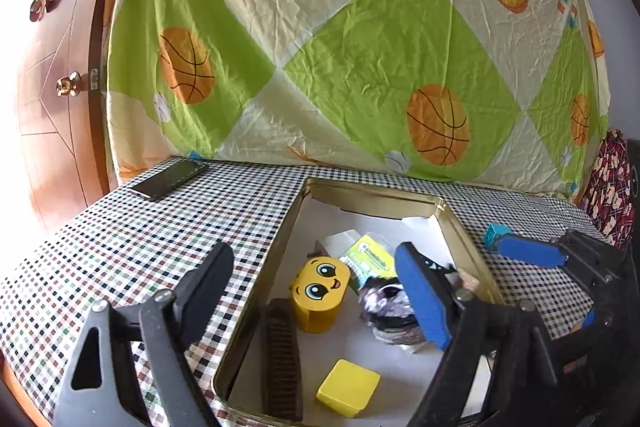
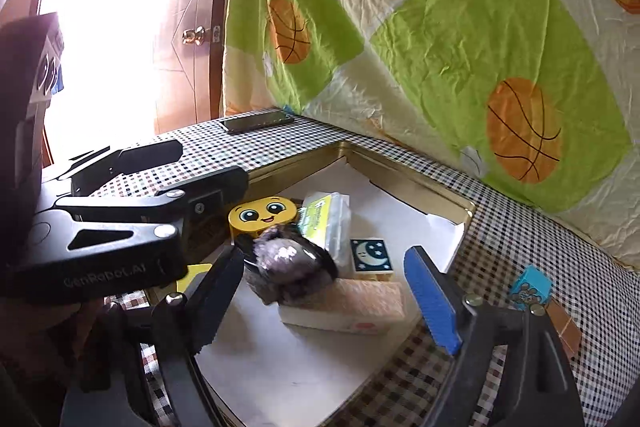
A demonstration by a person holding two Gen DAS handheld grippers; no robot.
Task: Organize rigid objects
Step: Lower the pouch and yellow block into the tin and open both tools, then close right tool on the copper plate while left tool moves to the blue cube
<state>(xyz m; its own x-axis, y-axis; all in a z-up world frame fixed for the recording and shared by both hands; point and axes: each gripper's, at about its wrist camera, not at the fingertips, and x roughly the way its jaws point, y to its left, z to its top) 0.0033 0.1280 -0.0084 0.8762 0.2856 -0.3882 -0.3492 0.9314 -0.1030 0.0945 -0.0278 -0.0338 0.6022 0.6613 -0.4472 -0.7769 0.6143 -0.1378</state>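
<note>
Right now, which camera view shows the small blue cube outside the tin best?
The right wrist view shows the small blue cube best: it lies on the checked cloth beside the tin, its picture face visible. The left wrist view shows only a corner, behind a blue finger of the right tongs.

In the gold tin (image 2: pixel 404 169), we see a dark bundle (image 2: pixel 286 261) too blurred to identify; it hides part of the tan box (image 2: pixel 360 301) beside it. We cannot read the green packet (image 1: pixel 368 259). The comb (image 1: pixel 282 359) runs off the frame's bottom edge.
</note>
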